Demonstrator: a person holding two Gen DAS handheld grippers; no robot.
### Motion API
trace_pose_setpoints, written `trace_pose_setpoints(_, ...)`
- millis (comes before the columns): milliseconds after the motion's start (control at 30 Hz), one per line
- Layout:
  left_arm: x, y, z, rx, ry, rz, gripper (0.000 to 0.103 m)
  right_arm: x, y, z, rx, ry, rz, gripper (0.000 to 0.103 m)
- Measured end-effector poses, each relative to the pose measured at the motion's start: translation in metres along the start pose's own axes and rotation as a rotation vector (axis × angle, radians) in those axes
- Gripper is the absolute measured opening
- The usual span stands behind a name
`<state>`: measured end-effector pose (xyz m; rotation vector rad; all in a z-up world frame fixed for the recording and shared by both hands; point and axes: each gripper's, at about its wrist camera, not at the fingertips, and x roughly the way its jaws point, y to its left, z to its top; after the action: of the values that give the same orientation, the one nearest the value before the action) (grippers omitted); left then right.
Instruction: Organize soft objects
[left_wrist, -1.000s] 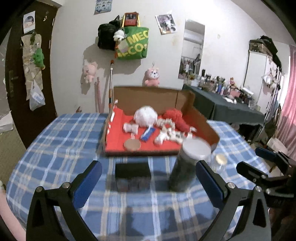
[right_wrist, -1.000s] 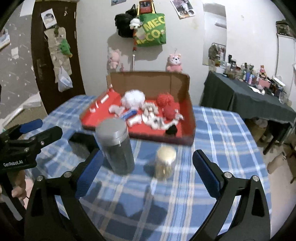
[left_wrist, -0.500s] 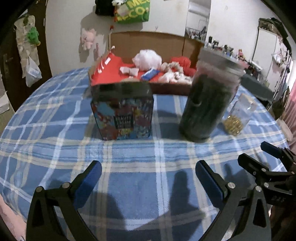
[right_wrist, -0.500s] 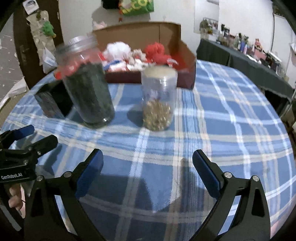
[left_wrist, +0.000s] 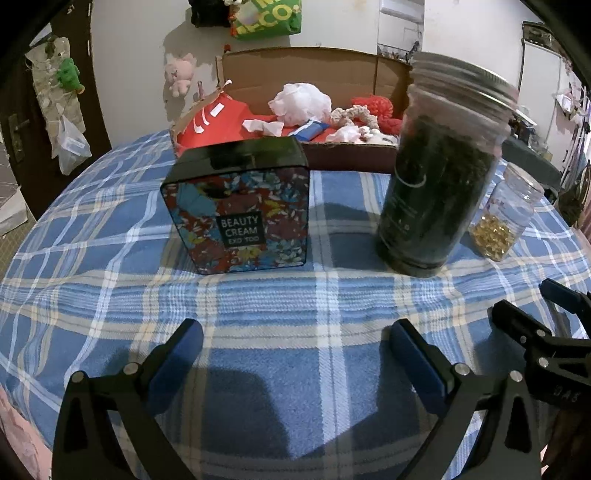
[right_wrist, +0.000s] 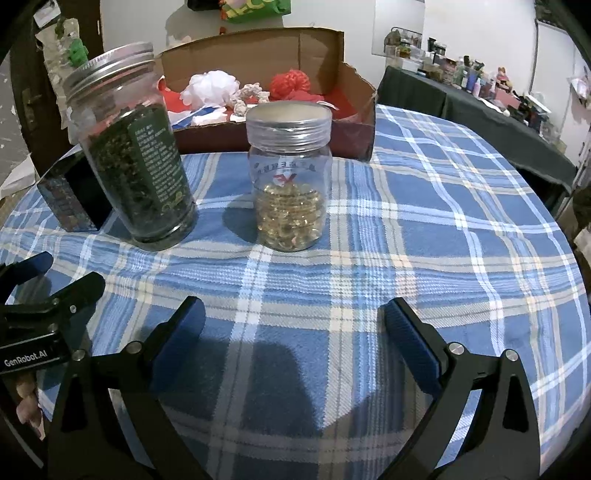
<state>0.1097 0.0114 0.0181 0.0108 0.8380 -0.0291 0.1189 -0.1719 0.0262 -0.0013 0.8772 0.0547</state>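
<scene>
Two black grippers with blue finger pads hover low over a round table (right_wrist: 424, 229) covered in a blue plaid cloth. The left gripper (left_wrist: 295, 354) has its fingers spread wide apart and holds nothing; the right gripper (right_wrist: 293, 332) is the same, wide apart and empty.

Beyond the grippers, three containers stand in a row on the cloth. Taking the tall glass jar of dark green dried leaves (left_wrist: 439, 173) as the landmark: it has a silver screw lid and stands upright in the middle of the row. Just to its left sits a black tin with a floral front (left_wrist: 240, 205) labelled "BEAUTY CREAM". Just to the jar's right, a little apart, stands a shorter clear jar of golden capsules (right_wrist: 290, 177), also with a silver lid.

Behind the tall jar lies an open cardboard box (right_wrist: 343, 88) with a red lining. The soft objects are inside it: a white mesh puff (left_wrist: 301, 101), a red mesh puff (right_wrist: 290, 83) and a pale crocheted ring (left_wrist: 349, 114), among some small white and blue pieces.

Farther behind the jar, on the wall, hang a pink plush toy (left_wrist: 179, 72) and a green bag (left_wrist: 266, 18).
</scene>
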Motion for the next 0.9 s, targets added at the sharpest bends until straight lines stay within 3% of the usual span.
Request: trace_pose_setpoints(900, 0.0017, 0.0026, 0.0022, -0.011, 0.007, -0.004, 0.103, 0.001, 0.0003, 0.0011, 0.005, -0.001, -0.006, 0.1)
